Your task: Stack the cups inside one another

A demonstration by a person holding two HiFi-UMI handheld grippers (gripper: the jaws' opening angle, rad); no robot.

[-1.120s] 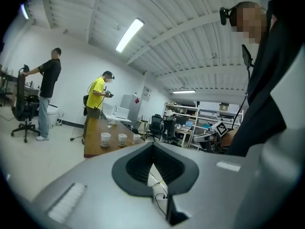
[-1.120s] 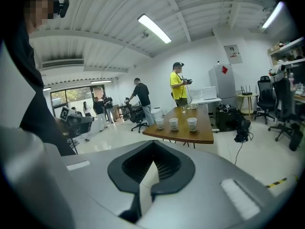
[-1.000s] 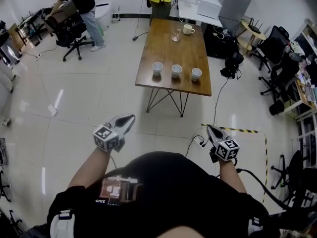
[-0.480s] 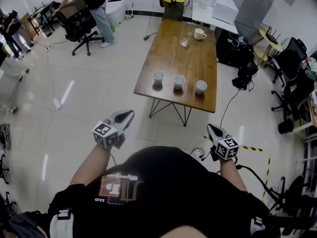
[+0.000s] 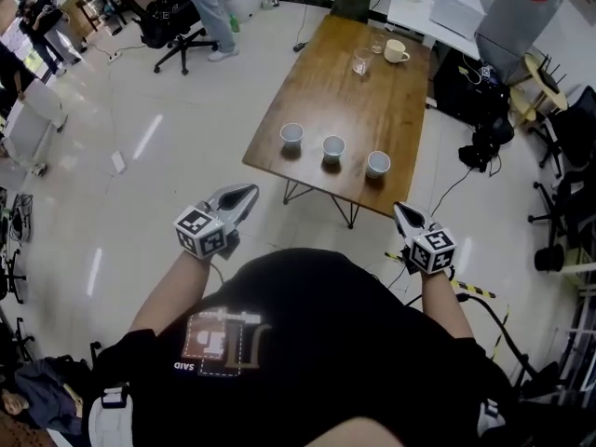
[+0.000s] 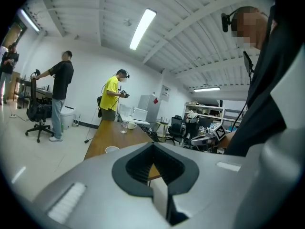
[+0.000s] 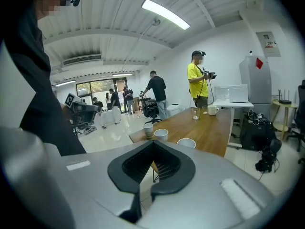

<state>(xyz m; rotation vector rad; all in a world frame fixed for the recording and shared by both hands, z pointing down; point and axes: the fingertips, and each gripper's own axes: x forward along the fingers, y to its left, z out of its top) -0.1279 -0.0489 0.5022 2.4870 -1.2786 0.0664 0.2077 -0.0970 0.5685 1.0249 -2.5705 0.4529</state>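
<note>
Left tool (image 6: pixel 153 147), most cups (image 5: pixel 333 145) behind it

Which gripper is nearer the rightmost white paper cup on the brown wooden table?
Right. The right gripper sits just off the wooden table edge near the rightmost white cup; the left gripper is farther, off the table's near-left corner.

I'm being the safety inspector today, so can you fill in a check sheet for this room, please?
Surface: wooden table, mostly bare.
Job's things: left cup, middle cup, right cup in a row near the table's near edge, apart, none stacked.
Clutter: glass and mug at the far end.
Grippers: left claw and right claw both shut, empty, short of the table.
Cables: one cable on the floor right of the table.
Surroundings: office chair, people standing beyond the table.
</note>
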